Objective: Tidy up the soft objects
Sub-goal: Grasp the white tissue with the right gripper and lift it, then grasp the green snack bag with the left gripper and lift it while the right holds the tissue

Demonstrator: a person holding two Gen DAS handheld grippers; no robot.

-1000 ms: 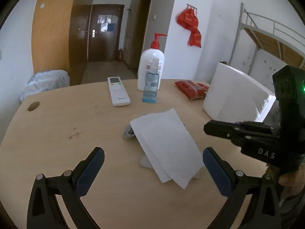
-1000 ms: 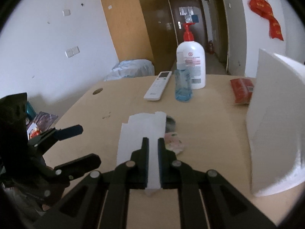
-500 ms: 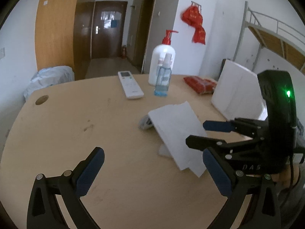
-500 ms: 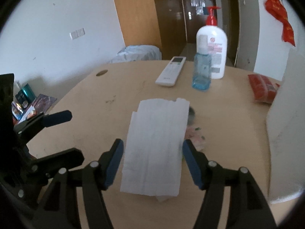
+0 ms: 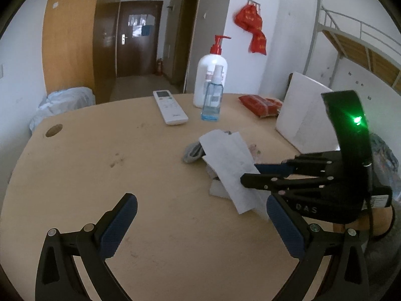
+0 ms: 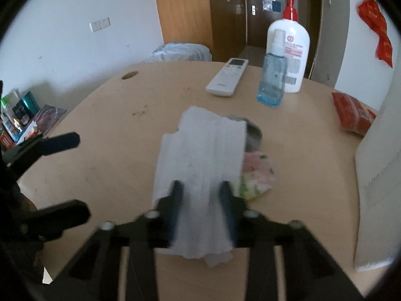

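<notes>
The thin white paper tissue point(image 6: 200, 165), limp and nearly weightless, is draping over a small heap on the wooden table point(image 5: 105, 165), its near edge lying between the half-spread right gripper point(image 6: 201, 198), while the left gripper point(image 5: 198, 215) is gaping wide, holding nothing.

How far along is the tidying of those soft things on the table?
Nothing looks sorted yet. The right tool straddles the white tissue, jaws apart, not clamped. The left tool hangs open and empty. The tissue, the floral packet and the grey item beneath it lie in one heap, to be separated.
</notes>
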